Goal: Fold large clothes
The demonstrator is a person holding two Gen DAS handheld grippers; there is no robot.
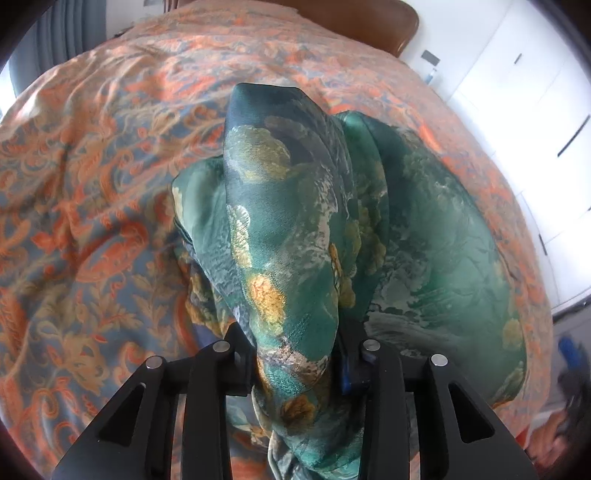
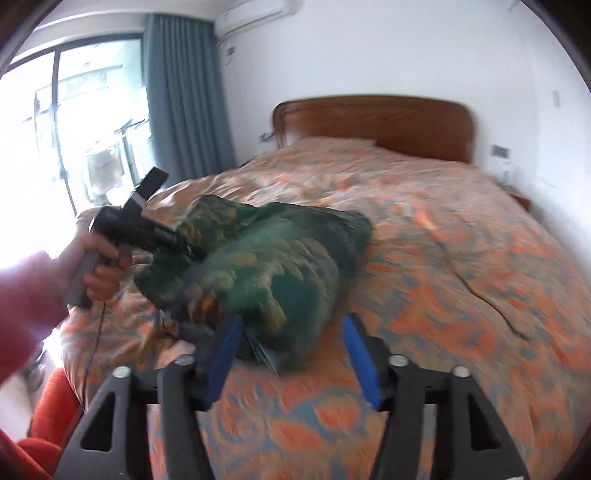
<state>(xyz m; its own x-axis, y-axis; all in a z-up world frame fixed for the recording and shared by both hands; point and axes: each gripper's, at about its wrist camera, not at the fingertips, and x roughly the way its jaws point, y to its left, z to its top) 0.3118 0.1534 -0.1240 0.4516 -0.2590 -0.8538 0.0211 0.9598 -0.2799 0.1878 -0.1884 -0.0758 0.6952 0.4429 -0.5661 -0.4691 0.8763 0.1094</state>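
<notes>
Green patterned garment (image 2: 266, 258) lies bunched in a loose mound on the bedspread (image 2: 461, 258), on the near half of the bed, toward the window side. Bedspread is orange and blue-grey paisley, rumpled with a long crease right of the garment.

Left gripper (image 1: 295, 354): a thick fold of the green cloth rises between its fingers and drapes over them toward the camera. The fingers (image 1: 236, 354) press in on the fold from both sides, so it is clenched on the garment. From the right wrist view the same gripper (image 2: 177, 240) is seen held in the person's left hand (image 2: 98, 264), its tip buried in the near left edge of the mound.

Right gripper (image 2: 291, 354): blue-padded fingers (image 2: 360, 358) spread apart, nothing between them. The left pad sits just at the near edge of the garment; the frame is motion-blurred, so contact is possible but not certain.

Background: wooden headboard (image 2: 373, 122) at the far end of the bed, blue-grey curtain (image 2: 184, 92) beside a bright window (image 2: 74, 122), air conditioner (image 2: 255, 14) high on the wall. White cabinet doors (image 1: 535, 122) show in the left wrist view.
</notes>
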